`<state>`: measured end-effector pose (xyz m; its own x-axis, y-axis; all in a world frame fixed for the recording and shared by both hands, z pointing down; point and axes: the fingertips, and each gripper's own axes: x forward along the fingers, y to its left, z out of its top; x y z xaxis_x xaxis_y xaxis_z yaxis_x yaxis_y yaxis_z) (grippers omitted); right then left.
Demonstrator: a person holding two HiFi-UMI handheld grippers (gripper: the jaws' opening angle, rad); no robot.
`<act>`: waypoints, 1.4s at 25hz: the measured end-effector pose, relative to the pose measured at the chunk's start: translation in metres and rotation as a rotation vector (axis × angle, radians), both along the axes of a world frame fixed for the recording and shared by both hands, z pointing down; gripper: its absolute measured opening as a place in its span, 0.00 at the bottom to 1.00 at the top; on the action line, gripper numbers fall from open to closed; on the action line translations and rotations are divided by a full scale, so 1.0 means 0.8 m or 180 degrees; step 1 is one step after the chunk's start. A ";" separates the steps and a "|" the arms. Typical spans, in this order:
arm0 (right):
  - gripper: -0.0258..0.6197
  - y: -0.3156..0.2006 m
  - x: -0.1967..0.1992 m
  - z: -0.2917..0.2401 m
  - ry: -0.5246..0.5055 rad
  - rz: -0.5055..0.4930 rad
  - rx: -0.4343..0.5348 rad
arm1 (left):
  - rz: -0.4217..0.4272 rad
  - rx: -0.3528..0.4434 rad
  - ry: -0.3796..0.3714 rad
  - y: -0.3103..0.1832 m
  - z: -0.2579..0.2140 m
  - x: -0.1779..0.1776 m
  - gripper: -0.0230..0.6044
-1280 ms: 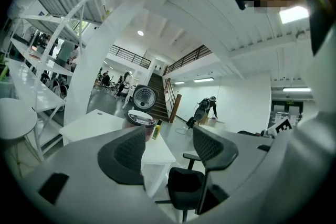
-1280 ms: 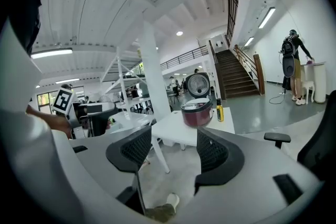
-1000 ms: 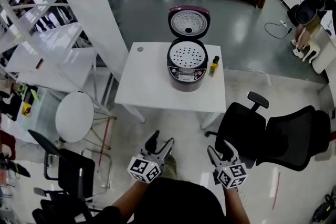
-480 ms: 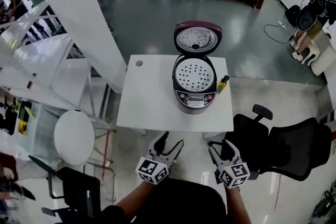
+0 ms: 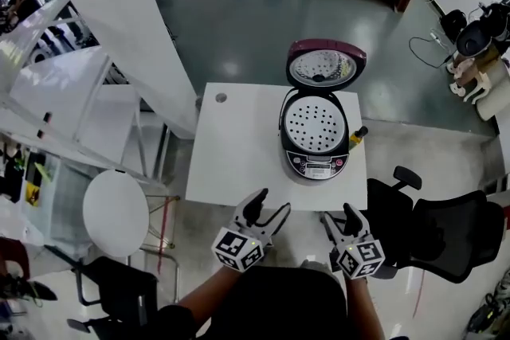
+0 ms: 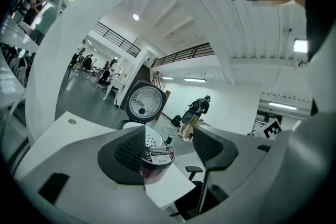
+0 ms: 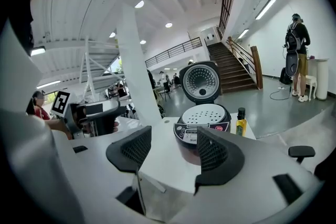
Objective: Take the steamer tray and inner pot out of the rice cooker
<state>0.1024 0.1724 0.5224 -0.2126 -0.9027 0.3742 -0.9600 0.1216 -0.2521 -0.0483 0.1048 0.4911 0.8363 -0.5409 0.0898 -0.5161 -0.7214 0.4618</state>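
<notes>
Approach step: your left gripper (image 5: 268, 207) and right gripper (image 5: 340, 217), both wide and empty, must next reach the open rice cooker's (image 5: 317, 163) steamer tray (image 5: 315, 125).

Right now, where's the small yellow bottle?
In the head view, the small yellow bottle stands on the white table near its right edge, close beside the right side of the open rice cooker.

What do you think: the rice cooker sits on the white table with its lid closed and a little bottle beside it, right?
Not quite: the lid is open, as the head view shows. The rice cooker does sit on the white table with a little bottle beside it.
</notes>
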 end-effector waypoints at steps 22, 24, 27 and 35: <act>0.41 -0.192 0.151 0.049 0.0043 -0.0241 -0.0092 | -0.0514 -0.0204 -0.0411 -0.170 0.046 0.086 0.45; 0.41 -0.209 0.163 0.057 0.0039 -0.0292 -0.0116 | -0.0554 -0.0237 -0.0456 -0.184 0.054 0.096 0.45; 0.41 -0.231 0.176 0.068 0.0061 -0.0385 -0.0157 | -0.0571 -0.0286 -0.0552 -0.201 0.070 0.110 0.45; 0.41 -0.280 0.192 0.095 0.0104 -0.0576 -0.0272 | -0.0675 -0.0464 -0.0782 -0.237 0.114 0.133 0.45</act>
<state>0.2563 -0.0512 0.5987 -0.3549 -0.8155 0.4572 -0.9323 0.2723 -0.2382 0.0583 -0.0847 0.5820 0.6506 -0.6668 0.3634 -0.7558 -0.5219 0.3955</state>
